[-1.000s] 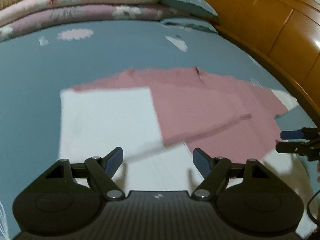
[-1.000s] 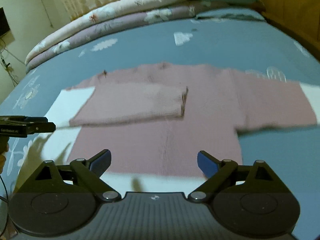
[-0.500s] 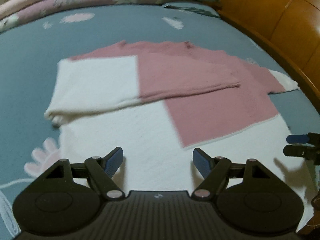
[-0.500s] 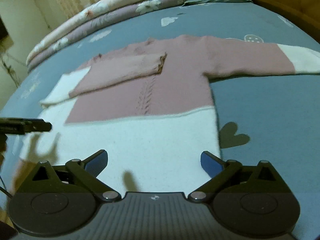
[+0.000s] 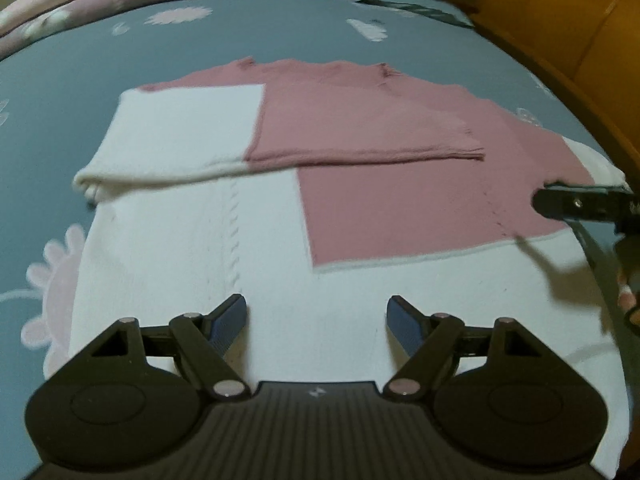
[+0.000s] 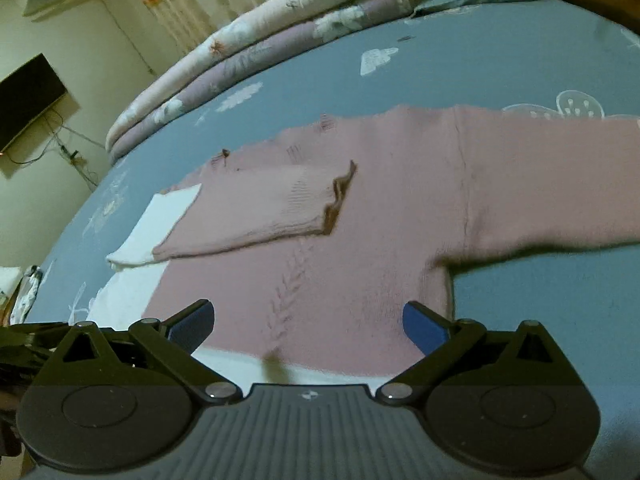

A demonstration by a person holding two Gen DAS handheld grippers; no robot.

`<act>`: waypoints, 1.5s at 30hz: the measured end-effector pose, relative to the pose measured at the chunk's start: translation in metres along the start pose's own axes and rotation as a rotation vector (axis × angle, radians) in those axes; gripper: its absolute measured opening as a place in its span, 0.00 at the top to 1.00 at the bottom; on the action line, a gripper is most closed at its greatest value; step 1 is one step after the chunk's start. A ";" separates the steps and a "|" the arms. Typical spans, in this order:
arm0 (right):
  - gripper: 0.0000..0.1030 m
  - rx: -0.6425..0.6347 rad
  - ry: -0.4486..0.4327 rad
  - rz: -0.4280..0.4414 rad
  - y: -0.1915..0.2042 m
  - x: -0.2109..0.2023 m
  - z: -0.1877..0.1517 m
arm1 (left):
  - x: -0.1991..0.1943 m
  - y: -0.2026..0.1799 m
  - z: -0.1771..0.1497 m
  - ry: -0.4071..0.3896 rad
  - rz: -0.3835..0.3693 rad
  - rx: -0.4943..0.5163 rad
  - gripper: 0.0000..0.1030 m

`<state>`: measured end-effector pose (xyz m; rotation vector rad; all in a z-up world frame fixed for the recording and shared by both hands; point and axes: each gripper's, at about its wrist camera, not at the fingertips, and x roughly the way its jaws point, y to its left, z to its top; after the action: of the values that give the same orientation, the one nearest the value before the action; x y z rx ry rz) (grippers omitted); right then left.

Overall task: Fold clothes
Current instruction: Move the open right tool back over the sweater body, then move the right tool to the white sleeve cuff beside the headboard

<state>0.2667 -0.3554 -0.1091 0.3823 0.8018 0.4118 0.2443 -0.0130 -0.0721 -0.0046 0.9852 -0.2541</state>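
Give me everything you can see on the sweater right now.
The sweater is a soft knit in pink and white blocks with a cable line down the front. It lies flat, front up, on the blue bedsheet. One sleeve is folded across the chest, its cuff edge curling; the other sleeve lies stretched out sideways. Both grippers are open above the hem end, neither holding it.

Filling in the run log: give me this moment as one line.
sweater: flat on bed, one sleeve folded over | left gripper: open, empty | right gripper: open, empty, just widened
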 end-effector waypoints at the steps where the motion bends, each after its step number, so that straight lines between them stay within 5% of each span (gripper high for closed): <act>1: 0.00 0.000 -0.001 0.015 -0.002 -0.004 -0.004 | 0.000 -0.001 -0.001 0.001 0.009 -0.010 0.24; 11: 0.00 0.041 0.052 0.082 -0.014 -0.008 0.000 | 0.008 -0.010 0.005 0.013 0.064 -0.078 0.23; 16: 0.00 0.277 -0.007 0.196 -0.056 -0.037 0.007 | 0.013 -0.013 0.009 0.015 0.082 -0.095 0.20; 28: 0.00 0.723 -0.431 -0.085 -0.242 -0.180 0.014 | 0.013 -0.011 0.012 0.027 0.075 -0.109 0.20; 33: 0.00 0.818 -0.459 -0.113 -0.285 -0.180 0.011 | 0.014 -0.012 0.013 0.028 0.079 -0.109 0.20; 45: 0.00 0.707 -0.475 -0.133 -0.315 -0.161 0.038 | 0.014 -0.013 0.015 0.037 0.082 -0.104 0.19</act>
<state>0.2596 -0.7101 -0.1374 1.0359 0.4784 -0.1083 0.2616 -0.0302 -0.0742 -0.0546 1.0323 -0.1281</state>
